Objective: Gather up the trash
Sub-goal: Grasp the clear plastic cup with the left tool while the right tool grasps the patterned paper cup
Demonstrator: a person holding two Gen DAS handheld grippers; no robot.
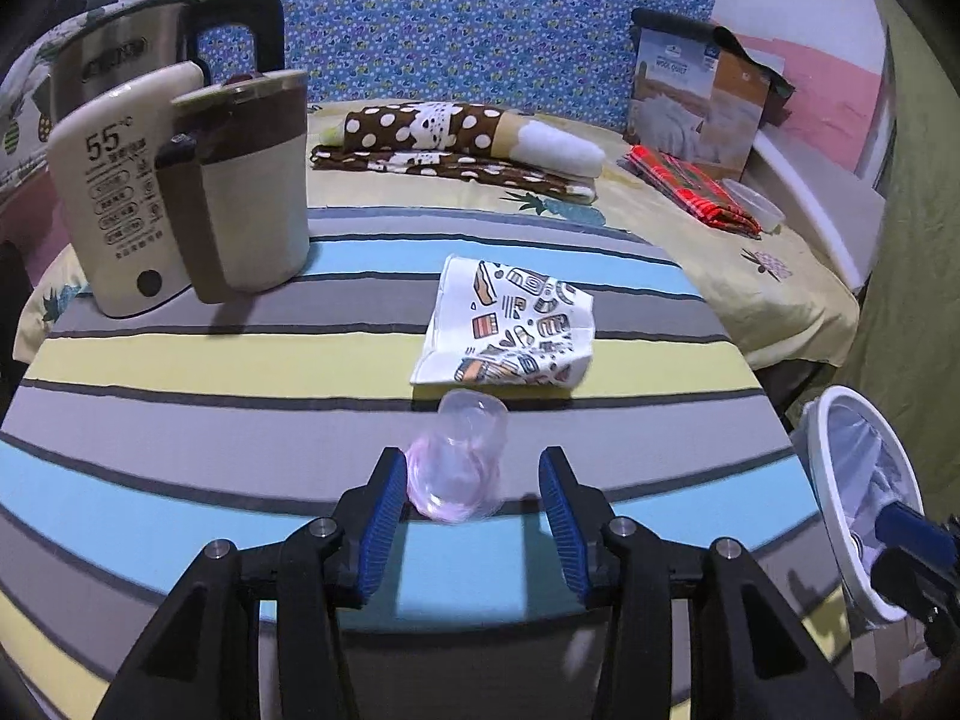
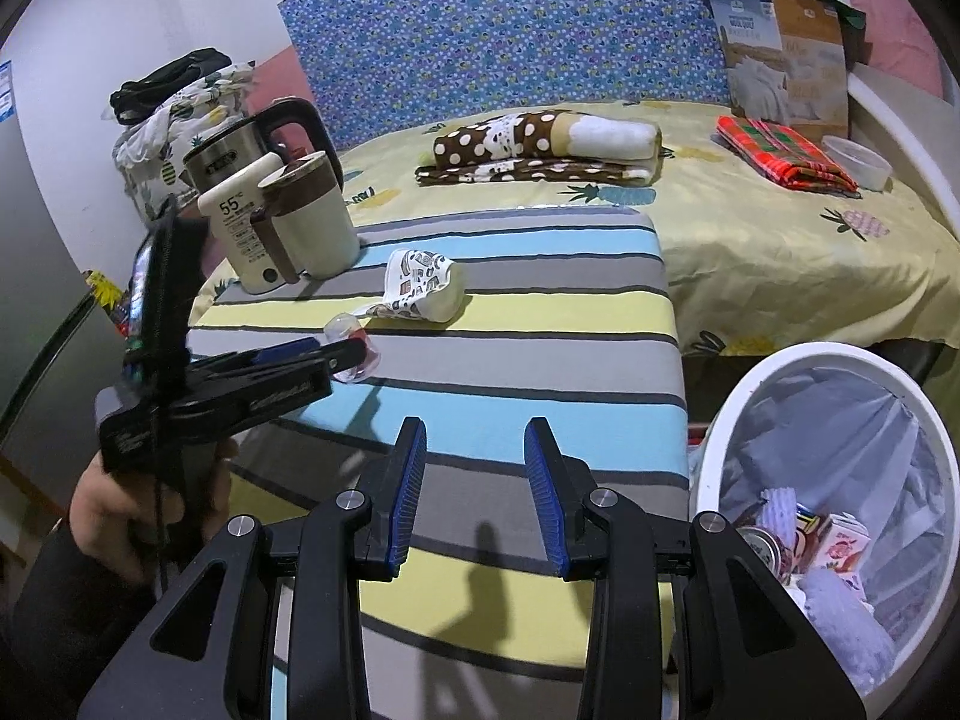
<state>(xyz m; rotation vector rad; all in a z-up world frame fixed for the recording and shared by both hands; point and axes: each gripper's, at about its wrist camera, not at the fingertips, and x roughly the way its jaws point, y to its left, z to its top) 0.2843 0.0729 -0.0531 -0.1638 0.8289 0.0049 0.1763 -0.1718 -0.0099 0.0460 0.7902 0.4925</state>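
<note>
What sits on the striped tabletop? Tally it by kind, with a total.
Clear pink-tinted plastic cup: 1
Crumpled white patterned paper bag: 1
Cream-and-brown lidded mug: 1
Cream "55" warmer base: 1
Total: 4

white bin (image 1: 840, 480) cut off at right edge.

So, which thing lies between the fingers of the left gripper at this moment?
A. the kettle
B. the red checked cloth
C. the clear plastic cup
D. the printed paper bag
C: the clear plastic cup lies on its side on the striped cloth between the fingers of the left gripper, whose jaws stand apart around it; the printed paper bag lies further off, untouched.
</note>
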